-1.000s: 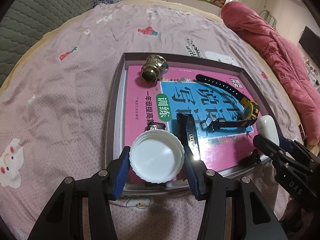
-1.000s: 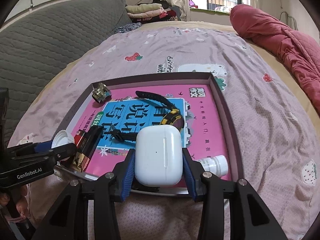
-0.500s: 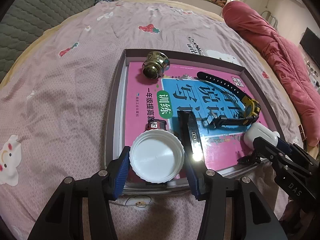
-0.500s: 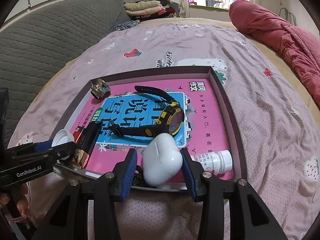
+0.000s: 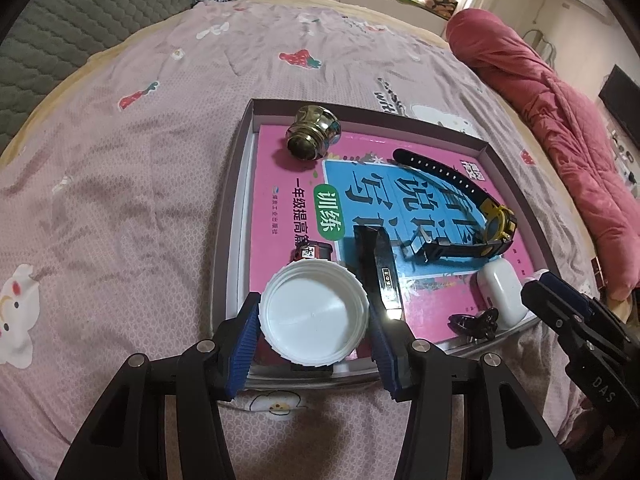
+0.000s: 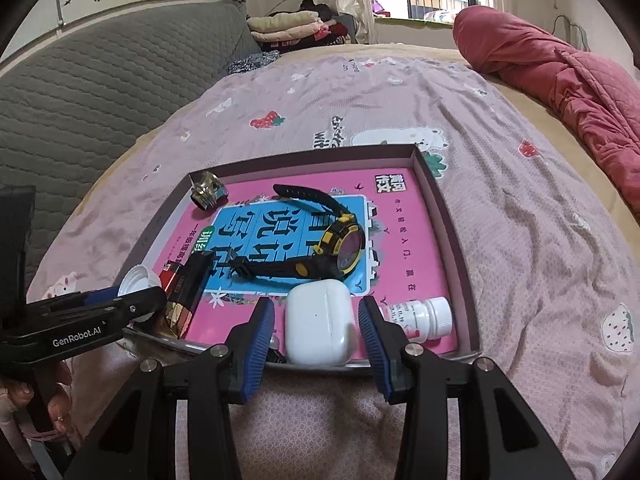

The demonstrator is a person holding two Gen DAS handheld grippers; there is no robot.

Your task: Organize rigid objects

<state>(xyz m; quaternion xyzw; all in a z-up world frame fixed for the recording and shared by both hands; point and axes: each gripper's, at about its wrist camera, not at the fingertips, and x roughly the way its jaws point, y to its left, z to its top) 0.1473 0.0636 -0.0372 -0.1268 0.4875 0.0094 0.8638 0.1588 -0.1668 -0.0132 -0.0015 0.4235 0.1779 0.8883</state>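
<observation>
The left gripper (image 5: 314,309) is clamped on the one white cap (image 5: 314,316), at the lower middle of the frame over the near rim of the tray (image 6: 448,232). The right gripper (image 6: 316,304) has its jaws apart around the one white earbud case (image 6: 320,324), which lies at that same rim with a gap showing on its left. In the tray lie one book (image 6: 404,240), bare at its right, one watch (image 6: 344,244), one metal knob (image 6: 208,192), one pill bottle (image 6: 420,316) and one black bar (image 5: 378,264). Open bedsheet (image 6: 520,240) surrounds the tray.
</observation>
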